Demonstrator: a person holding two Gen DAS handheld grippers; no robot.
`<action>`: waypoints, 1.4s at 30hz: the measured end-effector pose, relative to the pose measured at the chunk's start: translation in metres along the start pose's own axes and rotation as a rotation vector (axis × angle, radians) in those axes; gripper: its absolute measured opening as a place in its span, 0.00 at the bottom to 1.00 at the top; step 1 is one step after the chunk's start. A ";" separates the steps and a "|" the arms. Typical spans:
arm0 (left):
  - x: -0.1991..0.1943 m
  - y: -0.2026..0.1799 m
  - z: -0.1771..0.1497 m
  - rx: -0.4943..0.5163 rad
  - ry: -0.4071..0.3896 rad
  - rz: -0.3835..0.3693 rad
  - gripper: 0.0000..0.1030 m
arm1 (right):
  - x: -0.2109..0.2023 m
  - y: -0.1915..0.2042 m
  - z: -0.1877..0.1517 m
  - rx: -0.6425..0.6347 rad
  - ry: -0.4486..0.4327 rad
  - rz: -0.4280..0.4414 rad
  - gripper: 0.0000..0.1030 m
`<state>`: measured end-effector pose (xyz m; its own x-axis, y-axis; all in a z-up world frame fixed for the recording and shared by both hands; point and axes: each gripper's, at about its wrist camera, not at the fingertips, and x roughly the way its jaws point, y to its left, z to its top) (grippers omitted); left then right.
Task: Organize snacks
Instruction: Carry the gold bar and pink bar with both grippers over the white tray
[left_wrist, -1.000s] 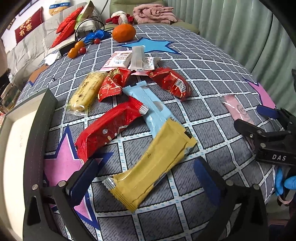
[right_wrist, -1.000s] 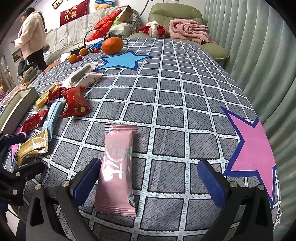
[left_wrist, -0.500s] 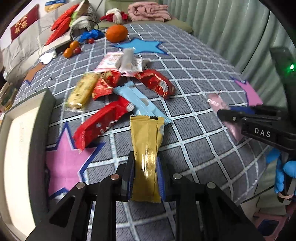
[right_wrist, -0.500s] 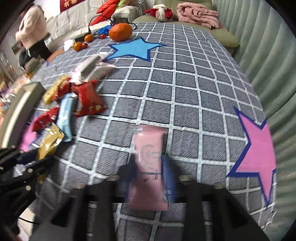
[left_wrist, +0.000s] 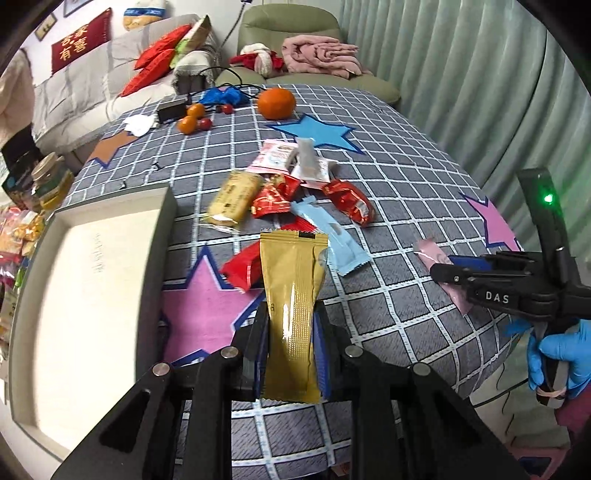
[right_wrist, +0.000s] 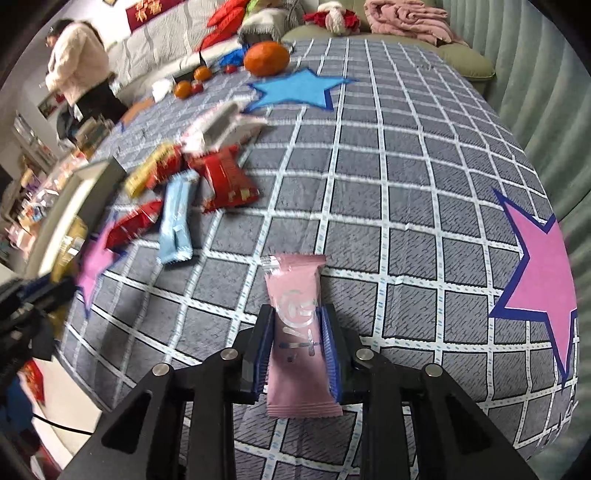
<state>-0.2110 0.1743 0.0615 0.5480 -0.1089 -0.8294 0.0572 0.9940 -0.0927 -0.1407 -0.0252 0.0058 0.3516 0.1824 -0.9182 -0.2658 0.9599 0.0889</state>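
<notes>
My left gripper (left_wrist: 290, 332) is shut on a gold snack packet (left_wrist: 291, 295) and holds it above the checked tablecloth, next to a beige tray (left_wrist: 92, 288) on its left. My right gripper (right_wrist: 297, 332) is shut on a pink snack packet (right_wrist: 295, 314) and holds it above the cloth; it also shows in the left wrist view (left_wrist: 458, 271). A loose pile lies on the table: a long red packet (left_wrist: 242, 264), a light blue packet (left_wrist: 328, 236), two red packets (left_wrist: 349, 201), a yellow packet (left_wrist: 232, 197) and white-pink packets (left_wrist: 291, 160).
Oranges (left_wrist: 276, 103), small fruit (left_wrist: 190, 120) and cables lie at the table's far end. A sofa and armchair stand behind. Jars and snack bags (left_wrist: 48, 181) sit left of the tray. A person (right_wrist: 79, 70) stands far left. Curtains hang on the right.
Both grippers closed: the left on the gold packet, the right on the pink packet. Both have lifted their packets off the cloth, and the left has swung nearer the tray.
</notes>
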 end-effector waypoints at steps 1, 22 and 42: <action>-0.001 0.001 -0.001 -0.005 -0.003 0.000 0.23 | 0.000 0.002 0.001 -0.009 0.006 -0.016 0.64; -0.073 0.067 0.010 -0.107 -0.127 0.053 0.23 | -0.044 0.075 0.031 -0.076 -0.098 0.176 0.25; -0.093 0.176 -0.024 -0.271 -0.112 0.236 0.23 | -0.040 0.246 0.072 -0.310 -0.037 0.428 0.25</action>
<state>-0.2718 0.3589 0.1092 0.6088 0.1392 -0.7810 -0.2964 0.9531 -0.0612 -0.1550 0.2191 0.0922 0.1835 0.5567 -0.8102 -0.6431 0.6913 0.3294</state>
